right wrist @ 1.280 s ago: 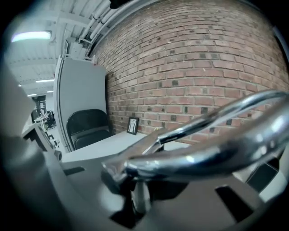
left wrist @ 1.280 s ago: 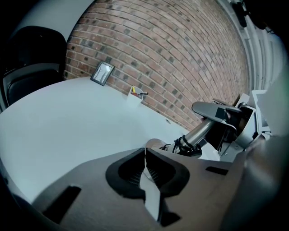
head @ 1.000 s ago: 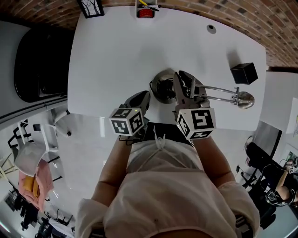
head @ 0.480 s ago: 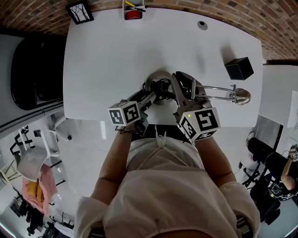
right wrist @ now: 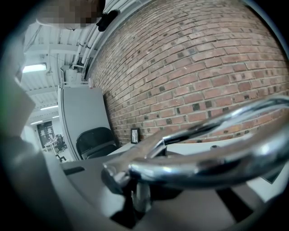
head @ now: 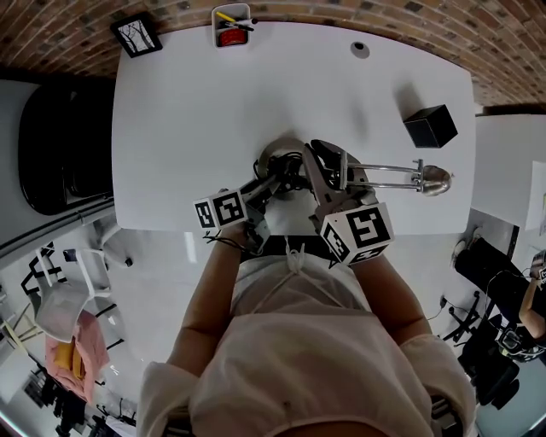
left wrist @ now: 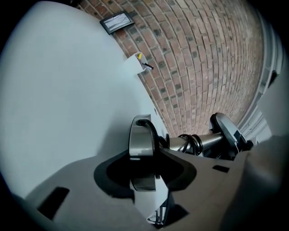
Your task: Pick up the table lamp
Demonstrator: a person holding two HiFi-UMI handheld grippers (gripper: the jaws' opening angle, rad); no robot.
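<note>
Brick walling ran behind a white rectangular table (head: 188, 111), with a black chair (head: 60, 136) off its left edge. A chrome table lamp (head: 341, 171) lay close to the middle of the near edge. It had a round disc base (head: 277, 156) of brushed metal, a black cable coiled around its stem (left wrist: 194, 143), paired thin arm rods (head: 388, 175) running towards the right edge, and a small shiny bell-shaped head (head: 433, 179) near that edge. The left gripper (head: 273, 181) came in over the near edge, and its jaws were clamped on the rim of the disc base, which stood edge-on between them (left wrist: 141, 149) in the left gripper view. The right gripper (head: 328, 164) sat just beside it on the right, its jaws closed on the arm rods close to the stem; the rods crossed its own view as bright curved bars (right wrist: 203, 158). Whether the base touched the tabletop could not be told. A small black box (head: 429, 125) stood near the far right corner, a black picture frame (head: 136, 34) at the far left corner, and a white pen cup (head: 232, 26) at the far edge.
</note>
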